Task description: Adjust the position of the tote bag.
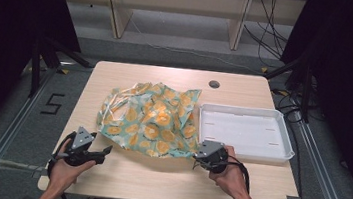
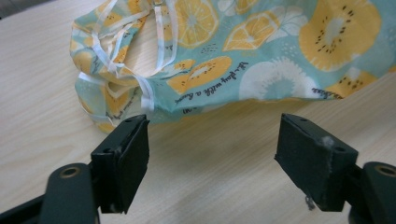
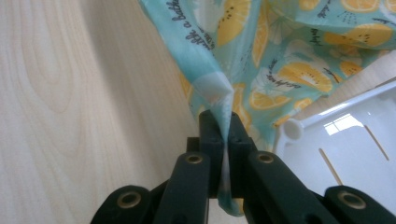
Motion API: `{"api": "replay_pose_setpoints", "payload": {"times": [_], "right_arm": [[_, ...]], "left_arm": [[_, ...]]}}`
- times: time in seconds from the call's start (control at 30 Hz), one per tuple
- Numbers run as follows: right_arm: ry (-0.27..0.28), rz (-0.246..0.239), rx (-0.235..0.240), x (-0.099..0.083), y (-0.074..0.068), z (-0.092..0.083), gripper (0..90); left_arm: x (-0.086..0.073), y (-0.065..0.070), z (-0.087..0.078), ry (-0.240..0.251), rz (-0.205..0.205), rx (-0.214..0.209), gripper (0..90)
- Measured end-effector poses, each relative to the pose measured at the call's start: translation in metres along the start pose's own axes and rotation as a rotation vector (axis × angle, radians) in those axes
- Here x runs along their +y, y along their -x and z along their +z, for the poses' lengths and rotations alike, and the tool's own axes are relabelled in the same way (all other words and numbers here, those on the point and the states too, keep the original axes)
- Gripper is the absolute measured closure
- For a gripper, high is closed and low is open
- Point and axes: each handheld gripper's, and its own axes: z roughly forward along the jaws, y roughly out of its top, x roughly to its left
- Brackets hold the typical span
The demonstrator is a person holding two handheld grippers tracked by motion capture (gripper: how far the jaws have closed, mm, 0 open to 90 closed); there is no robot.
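A crumpled teal cloth (image 1: pixel 154 119) printed with orange citrus slices lies in the middle of the wooden table (image 1: pixel 165 176). My right gripper (image 1: pixel 198 155) is shut on its near right corner, and the fabric (image 3: pixel 219 91) rises pinched between the two black jaws. My left gripper (image 1: pixel 107 150) stands open a little short of the cloth's near left edge, with nothing between its pads (image 2: pixel 135 149). In the left gripper view the cloth's hem (image 2: pixel 205 100) and its white ties (image 2: pixel 144 88) lie just beyond the jaws.
A white, shallow tray (image 1: pixel 243 132) stands right of the cloth, its rounded corner (image 3: pixel 292 130) close beside my right gripper. A dark round hole (image 1: pixel 214 84) is in the table's far side. Bare wood stretches along the near edge between the person's hands.
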Motion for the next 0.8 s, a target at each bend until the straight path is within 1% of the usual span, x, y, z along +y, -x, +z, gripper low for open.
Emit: {"api": "replay_pose_setpoints", "payload": {"times": [0.03, 0.07, 0.1, 0.13, 0.17, 0.2, 0.23, 0.27, 0.3, 0.33, 0.37, 0.4, 0.43, 0.47, 0.5, 0.53, 0.57, 0.6, 0.63, 0.67, 0.7, 0.73, 0.77, 0.8], "right_arm": [[0.001, -0.003, -0.006, 0.0, 0.001, 0.0, 89.6], [0.0, -0.001, -0.002, 0.0, 0.001, 0.0, 89.6], [0.003, -0.014, -0.003, 0.0, 0.004, 0.001, 89.6], [0.0, -0.017, -0.001, 0.0, 0.006, 0.002, 89.6], [-0.006, 0.006, -0.008, 0.0, 0.005, 0.002, 89.6], [-0.006, 0.006, -0.008, 0.0, 0.005, 0.002, 89.6], [-0.007, 0.012, -0.007, -0.001, 0.007, 0.003, 89.6], [-0.007, 0.012, -0.007, -0.001, 0.007, 0.003, 89.6], [-0.002, 0.001, -0.003, -0.001, 0.009, 0.003, 89.6], [-0.001, -0.004, -0.005, -0.001, 0.011, 0.003, 89.6], [-0.006, -0.014, -0.005, -0.002, 0.012, 0.003, 89.6], [0.0, 0.005, -0.006, -0.002, 0.012, 0.004, 89.6], [-0.001, 0.007, 0.0, -0.002, 0.012, 0.004, 89.6], [-0.001, 0.007, 0.0, -0.002, 0.012, 0.004, 89.6], [-0.001, 0.006, 0.002, -0.002, 0.012, 0.004, 89.6], [-0.001, 0.006, 0.002, -0.002, 0.012, 0.004, 89.6], [-0.002, 0.007, 0.002, -0.002, 0.012, 0.005, 89.5], [-0.002, 0.007, 0.002, -0.002, 0.012, 0.005, 89.5], [-0.002, 0.0, 0.001, -0.002, 0.013, 0.005, 89.5], [0.0, 0.003, 0.002, -0.002, 0.013, 0.004, 89.5], [0.001, 0.009, 0.004, -0.002, 0.012, 0.004, 89.5], [0.006, 0.008, 0.009, -0.002, 0.012, 0.004, 89.5], [0.007, 0.012, 0.005, 0.0, 0.011, 0.004, 89.5], [0.007, 0.012, 0.005, 0.0, 0.011, 0.004, 89.5]], "left_arm": [[0.001, 0.001, 0.001, -0.004, 0.008, 0.005, 25.5], [0.003, 0.002, 0.001, -0.006, 0.037, 0.013, 26.3], [0.006, 0.004, 0.003, -0.011, 0.057, 0.017, 27.8], [0.007, 0.004, 0.004, -0.012, 0.06, 0.016, 27.9], [0.008, 0.003, 0.004, -0.006, 0.076, 0.02, 28.3], [0.008, 0.003, 0.004, -0.006, 0.076, 0.02, 28.8], [0.01, 0.001, 0.005, -0.017, 0.098, 0.025, 28.6], [0.01, 0.001, 0.005, -0.017, 0.098, 0.025, 28.6], [0.01, -0.001, 0.008, -0.032, 0.111, 0.016, 28.2], [0.01, -0.003, 0.01, -0.059, 0.125, 0.005, 26.5], [0.009, -0.007, 0.012, -0.086, 0.154, -0.013, 26.0], [0.008, -0.009, 0.014, -0.102, 0.139, -0.023, 26.7], [0.007, -0.01, 0.018, -0.094, 0.105, -0.037, 26.8], [0.007, -0.01, 0.018, -0.094, 0.105, -0.037, 27.8], [0.006, -0.013, 0.022, -0.088, 0.096, -0.058, 30.4], [0.006, -0.013, 0.022, -0.088, 0.096, -0.058, 34.9], [0.007, -0.017, 0.022, -0.106, 0.142, -0.064, 38.9], [0.007, -0.017, 0.022, -0.106, 0.142, -0.064, 45.5], [0.006, -0.016, 0.024, -0.088, 0.144, -0.062, 45.5], [0.006, -0.018, 0.023, -0.112, 0.181, -0.076, 54.4], [0.005, -0.017, 0.022, -0.118, 0.19, -0.076, 59.7], [0.003, -0.016, 0.022, -0.109, 0.175, -0.085, 67.7], [0.003, -0.017, 0.02, -0.118, 0.191, -0.094, 79.9], [0.003, -0.018, 0.017, -0.124, 0.203, -0.107, 79.9]]}}
